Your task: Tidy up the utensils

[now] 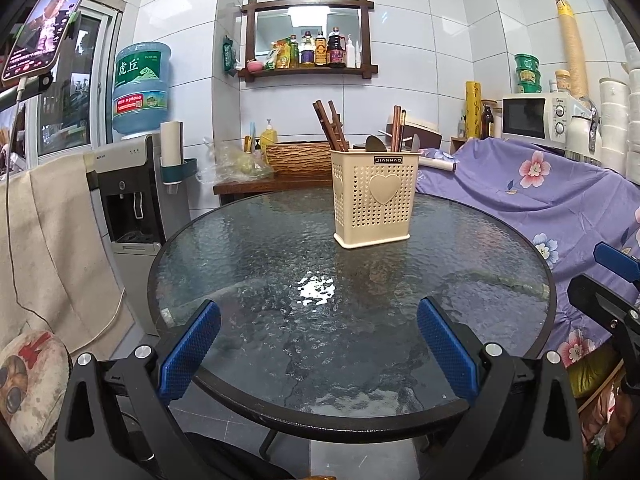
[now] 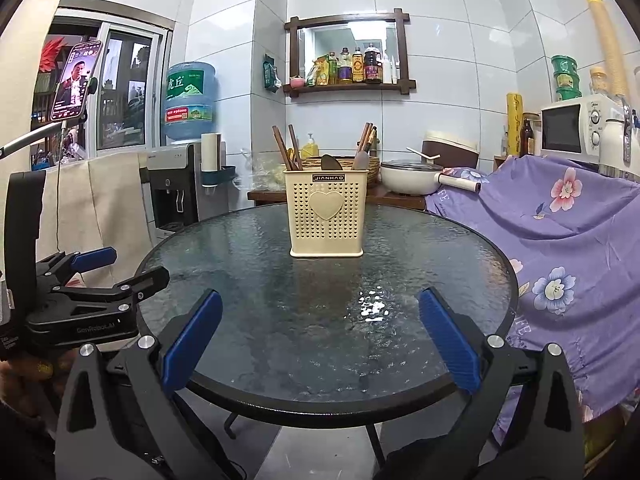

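Jaws spread, empty, utensil holder (image 1: 374,199) well beyond, upright

Upright beige utensil holder (image 1: 374,198) holds chopsticks (image 1: 330,126) and spoons (image 1: 375,144).

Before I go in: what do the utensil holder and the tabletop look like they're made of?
Utensil holder: apparently moulded plastic, matte cream, judging by the punched hole grid and raised heart. Tabletop: likely textured glass in a dark rim; its rippled surface gives bright glare, so it may be slick.
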Demonstrator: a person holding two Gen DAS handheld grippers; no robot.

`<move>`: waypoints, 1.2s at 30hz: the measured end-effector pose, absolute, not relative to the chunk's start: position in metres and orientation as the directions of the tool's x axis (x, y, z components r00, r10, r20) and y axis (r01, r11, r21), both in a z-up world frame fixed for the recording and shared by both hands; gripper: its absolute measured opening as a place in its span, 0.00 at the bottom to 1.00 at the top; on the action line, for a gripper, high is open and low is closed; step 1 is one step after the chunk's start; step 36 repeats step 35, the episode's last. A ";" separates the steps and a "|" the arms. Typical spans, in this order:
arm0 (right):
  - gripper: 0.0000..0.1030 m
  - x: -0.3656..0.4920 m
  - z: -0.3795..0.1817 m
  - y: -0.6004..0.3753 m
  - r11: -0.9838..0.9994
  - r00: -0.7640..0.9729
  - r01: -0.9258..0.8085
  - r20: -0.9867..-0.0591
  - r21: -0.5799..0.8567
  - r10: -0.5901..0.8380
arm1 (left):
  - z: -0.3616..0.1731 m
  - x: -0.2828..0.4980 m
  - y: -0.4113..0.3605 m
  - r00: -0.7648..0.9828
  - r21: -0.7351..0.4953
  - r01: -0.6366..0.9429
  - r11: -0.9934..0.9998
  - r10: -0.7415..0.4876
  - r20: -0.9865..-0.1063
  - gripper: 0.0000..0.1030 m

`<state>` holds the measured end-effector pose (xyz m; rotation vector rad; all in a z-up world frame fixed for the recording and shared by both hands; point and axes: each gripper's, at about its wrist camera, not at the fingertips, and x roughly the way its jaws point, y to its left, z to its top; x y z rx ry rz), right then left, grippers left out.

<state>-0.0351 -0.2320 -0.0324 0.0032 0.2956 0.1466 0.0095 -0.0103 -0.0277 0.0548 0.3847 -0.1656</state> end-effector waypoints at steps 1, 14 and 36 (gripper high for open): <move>0.94 -0.035 -0.032 -0.232 0.989 0.946 -0.145 -0.291 0.027 0.146 | -0.028 0.009 -0.011 0.913 0.022 0.172 0.985 -0.151 -0.378 0.94; 0.94 -0.033 -0.033 -0.229 0.989 0.944 -0.146 -0.294 0.031 0.149 | -0.026 0.011 -0.011 0.912 0.027 0.168 0.985 -0.145 -0.383 0.94; 0.94 -0.028 -0.034 -0.227 0.988 0.940 -0.151 -0.306 0.032 0.153 | -0.029 0.017 -0.008 0.899 0.007 0.150 0.989 -0.134 -0.417 0.94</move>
